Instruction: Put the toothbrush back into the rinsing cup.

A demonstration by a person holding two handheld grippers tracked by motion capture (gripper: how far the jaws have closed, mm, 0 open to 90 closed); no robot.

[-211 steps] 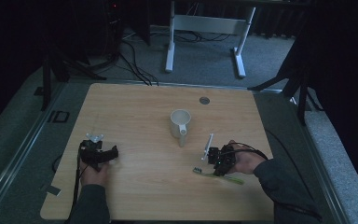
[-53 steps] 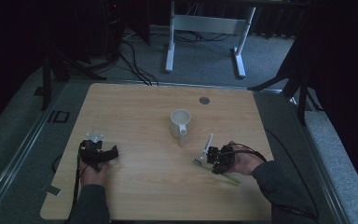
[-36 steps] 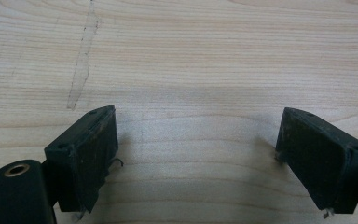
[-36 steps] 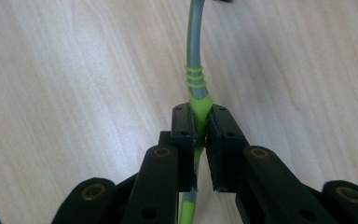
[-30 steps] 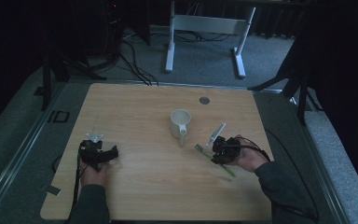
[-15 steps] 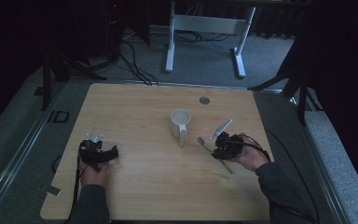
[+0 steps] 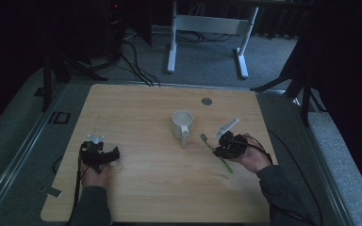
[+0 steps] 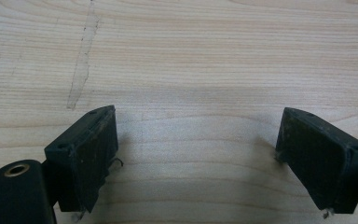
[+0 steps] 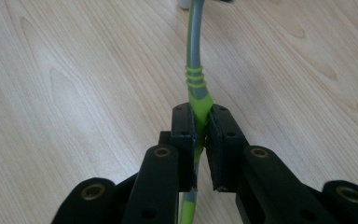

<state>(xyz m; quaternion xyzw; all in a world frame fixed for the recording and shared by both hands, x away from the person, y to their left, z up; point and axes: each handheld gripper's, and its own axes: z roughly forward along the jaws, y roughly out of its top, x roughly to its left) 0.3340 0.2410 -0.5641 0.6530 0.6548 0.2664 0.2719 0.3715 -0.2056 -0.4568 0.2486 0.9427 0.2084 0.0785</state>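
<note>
The green and grey toothbrush [image 9: 196, 79] is clamped tight between the jaws of the right gripper [image 9: 202, 126], gripped on the green part of the handle with the grey neck sticking out ahead. Compared with seven seconds ago, when it was lying flat on the wooden table [image 7: 151, 188] by the right hand, it's now been picked up and carried up and in toward the white mug [image 7: 183, 126]. In the high view the toothbrush [image 7: 215, 151] is seen angled, its head end near the mug's handle side but not touching it, as far as can be told. Half a second back the right gripper [image 7: 224, 148] was a touch farther from the mug.

The left gripper [image 8: 198, 158] hasn't been moved at all: it's parked on the near left part of the table, jaws spread wide with nothing but bare wood between them. The mug is sat where it was, mid-table, upright.
</note>
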